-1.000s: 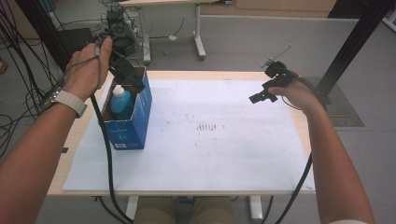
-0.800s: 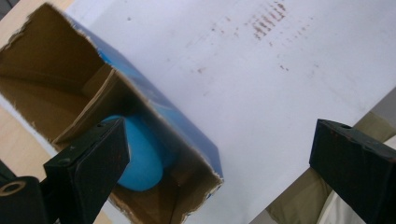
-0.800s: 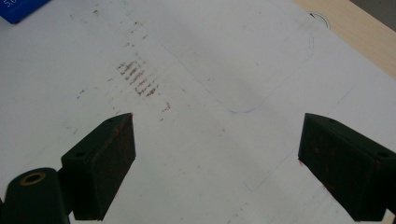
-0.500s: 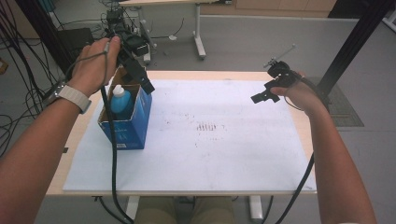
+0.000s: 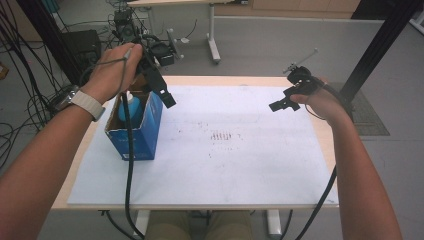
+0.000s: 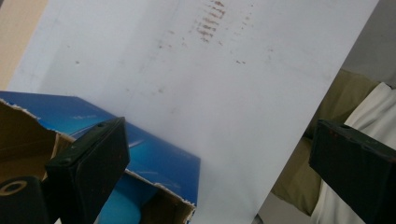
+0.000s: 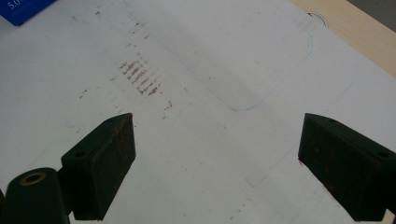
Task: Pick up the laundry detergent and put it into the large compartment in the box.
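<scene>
A blue cardboard box (image 5: 142, 135) stands open-topped at the left of the white sheet (image 5: 240, 170). A bottle with a light blue top (image 5: 131, 107) stands inside it. My left gripper (image 5: 164, 95) hangs just above the box's far right corner, tilted down to the right. In the left gripper view its jaws stand wide apart, open (image 6: 219, 172), over the torn box rim (image 6: 159, 186) and the sheet, holding nothing. My right gripper (image 5: 280, 103) hovers above the sheet's far right part. It is open and empty (image 7: 215, 168) over the stained sheet (image 7: 196, 70).
Reddish-brown smudges (image 5: 225, 136) mark the middle of the sheet. The wooden table edge (image 5: 240, 80) runs along the far side. Beyond it are cables, a dark case (image 5: 82, 45) and a table leg (image 5: 214, 45) on the floor.
My left gripper has lifted from over the box opening and swung a little to the right, past the box's far corner. The right gripper has hardly moved.
</scene>
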The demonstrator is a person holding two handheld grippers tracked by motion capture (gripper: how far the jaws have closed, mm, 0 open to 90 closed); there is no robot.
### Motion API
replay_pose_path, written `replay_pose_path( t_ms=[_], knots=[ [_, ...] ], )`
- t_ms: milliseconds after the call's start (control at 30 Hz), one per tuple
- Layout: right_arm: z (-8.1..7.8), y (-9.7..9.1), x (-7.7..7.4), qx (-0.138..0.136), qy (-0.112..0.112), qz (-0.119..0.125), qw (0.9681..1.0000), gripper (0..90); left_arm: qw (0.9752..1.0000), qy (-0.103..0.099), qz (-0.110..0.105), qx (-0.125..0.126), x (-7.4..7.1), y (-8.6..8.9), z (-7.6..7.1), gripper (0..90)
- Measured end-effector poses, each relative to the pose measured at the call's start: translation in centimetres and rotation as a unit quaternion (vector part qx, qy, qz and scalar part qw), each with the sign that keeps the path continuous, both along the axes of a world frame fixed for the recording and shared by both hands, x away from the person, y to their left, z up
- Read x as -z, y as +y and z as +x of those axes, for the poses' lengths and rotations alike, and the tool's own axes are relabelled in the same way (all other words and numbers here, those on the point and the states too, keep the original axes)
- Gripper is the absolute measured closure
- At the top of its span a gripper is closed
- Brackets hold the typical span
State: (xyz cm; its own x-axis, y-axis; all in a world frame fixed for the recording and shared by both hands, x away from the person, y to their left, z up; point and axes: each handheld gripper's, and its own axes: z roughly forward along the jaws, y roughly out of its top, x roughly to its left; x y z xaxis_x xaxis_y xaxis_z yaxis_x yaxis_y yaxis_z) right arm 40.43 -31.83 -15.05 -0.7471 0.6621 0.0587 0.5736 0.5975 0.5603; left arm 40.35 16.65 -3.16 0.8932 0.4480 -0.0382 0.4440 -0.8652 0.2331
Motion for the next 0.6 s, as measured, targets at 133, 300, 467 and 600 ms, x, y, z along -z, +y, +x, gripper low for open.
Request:
replay_pose_path(
  t_ms=[133,300,467,600],
  knots=[
    [-0.2,-0.1,-0.1,0.002,-0.001,0.0,1.0,10.9,0.9996,0.007,-0.003,0.025,0.3,-0.6,0.0,5.6],
    [-0.4,-0.1,-0.2,0.001,-0.002,0.0,1.0,10.9,0.9981,0.011,-0.002,0.06,0.7,-1.8,-0.2,6.0],
    [-0.5,0.0,-0.1,-0.001,-0.004,0.003,1.0,10.9,0.9957,0.014,0.005,0.092,1.0,-3.1,-0.4,6.0],
    [-0.5,0.0,-0.1,-0.002,-0.003,0.003,1.0,10.9,0.9941,0.017,0.008,0.107,1.2,-3.7,-0.6,6.1]
  ],
)
